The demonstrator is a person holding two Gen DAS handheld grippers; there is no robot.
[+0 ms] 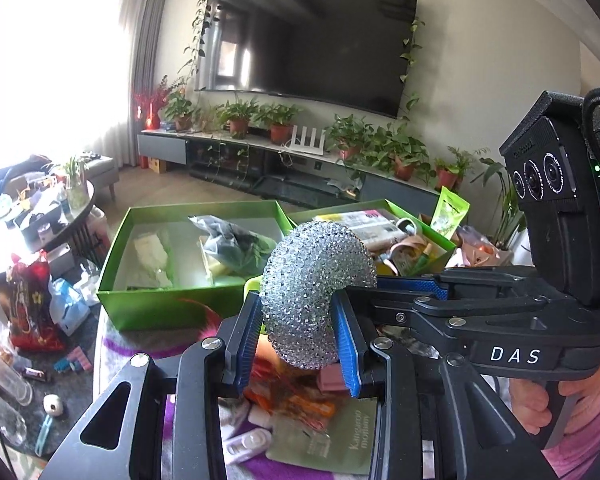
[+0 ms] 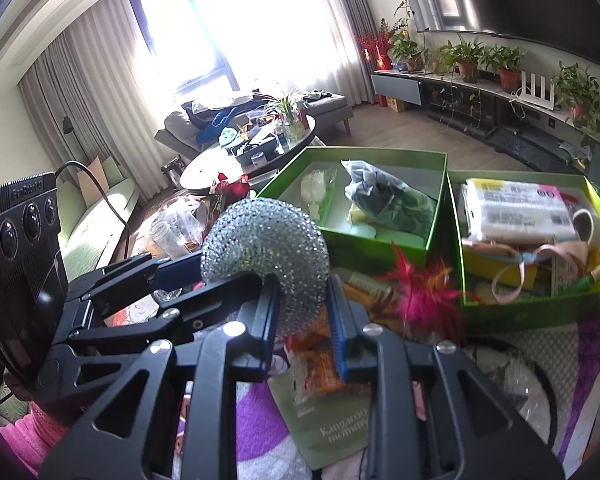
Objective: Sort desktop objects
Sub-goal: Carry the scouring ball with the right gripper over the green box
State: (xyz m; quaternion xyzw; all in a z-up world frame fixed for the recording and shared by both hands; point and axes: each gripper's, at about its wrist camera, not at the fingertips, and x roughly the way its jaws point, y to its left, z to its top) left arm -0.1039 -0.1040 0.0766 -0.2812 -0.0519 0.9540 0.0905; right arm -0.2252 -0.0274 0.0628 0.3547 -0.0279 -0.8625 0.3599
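A silver mesh scouring pad is held up above the table, bent into an arch. My left gripper is shut on one end of it. My right gripper is shut on the other end. The right gripper's arm reaches in from the right in the left wrist view. The left one comes in from the left in the right wrist view. Two green boxes stand behind: the left box holds a dark bag, the right box holds packets and ribbon.
Under the grippers a purple-and-white cloth carries a green "Kangaroo mommy" sachet, orange packets and a pink feather. A red bag and jars lie at the left. A round coffee table stands beyond.
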